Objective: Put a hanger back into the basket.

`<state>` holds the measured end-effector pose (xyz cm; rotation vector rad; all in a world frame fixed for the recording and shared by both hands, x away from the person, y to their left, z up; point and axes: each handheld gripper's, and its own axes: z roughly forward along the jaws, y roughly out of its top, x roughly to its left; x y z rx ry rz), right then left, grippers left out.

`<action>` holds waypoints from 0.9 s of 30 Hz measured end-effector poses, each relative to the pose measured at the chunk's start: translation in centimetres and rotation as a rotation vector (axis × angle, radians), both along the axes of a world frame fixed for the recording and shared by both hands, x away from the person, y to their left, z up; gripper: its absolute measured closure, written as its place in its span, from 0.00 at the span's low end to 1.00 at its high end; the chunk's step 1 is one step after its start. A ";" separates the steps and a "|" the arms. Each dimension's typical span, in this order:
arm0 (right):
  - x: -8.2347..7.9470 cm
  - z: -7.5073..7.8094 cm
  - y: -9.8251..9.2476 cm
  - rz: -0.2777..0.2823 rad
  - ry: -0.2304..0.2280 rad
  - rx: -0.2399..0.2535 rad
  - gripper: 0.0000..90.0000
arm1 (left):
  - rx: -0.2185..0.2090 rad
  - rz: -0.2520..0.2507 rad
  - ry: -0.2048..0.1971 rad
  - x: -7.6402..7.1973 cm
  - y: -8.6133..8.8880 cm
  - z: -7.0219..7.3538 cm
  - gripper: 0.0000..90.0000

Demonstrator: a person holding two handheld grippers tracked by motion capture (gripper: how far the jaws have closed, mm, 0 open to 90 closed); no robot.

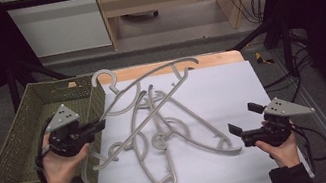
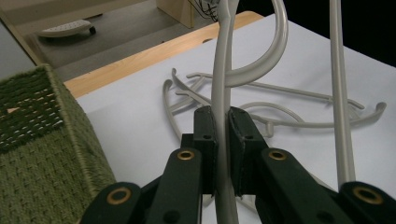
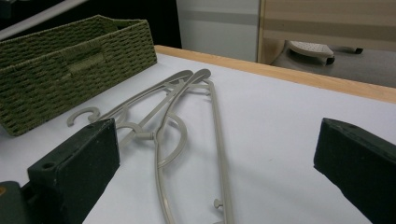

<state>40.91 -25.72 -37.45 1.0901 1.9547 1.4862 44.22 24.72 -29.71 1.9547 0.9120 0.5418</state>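
My left gripper [image 1: 98, 126] [image 2: 223, 121] is shut on the stem of a grey plastic hanger [image 1: 157, 72] [image 2: 219, 70]. It holds the hanger beside the basket, with the hook [image 1: 102, 75] raised toward the far side. Several more grey hangers [image 1: 157, 128] [image 3: 215, 121] lie tangled on the white sheet [image 1: 222, 91] in the middle of the table. Near the right front, my right gripper [image 1: 245, 117] [image 3: 217, 149] stands open just above the sheet, nothing between its jaws. It points left toward the pile.
A green woven basket [image 1: 13, 143] [image 2: 37, 140] [image 3: 70, 60] stands at the table's left edge, next to my left hand. The wooden table edge [image 1: 216, 59] runs along the far side. Cables and furniture legs are on the floor beyond.
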 end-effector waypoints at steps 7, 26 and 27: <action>0.0 0.0 0.0 -0.002 0.003 0.002 0.01 | 0.005 0.054 -0.019 1.0 3.0 1.4 0.92; 0.2 -0.1 0.0 -0.006 0.009 0.001 0.00 | 0.016 0.191 -0.047 3.8 10.5 1.8 0.92; 0.2 -0.1 0.0 -0.007 0.008 0.001 0.01 | 0.015 0.197 -0.043 3.9 10.8 1.6 0.92</action>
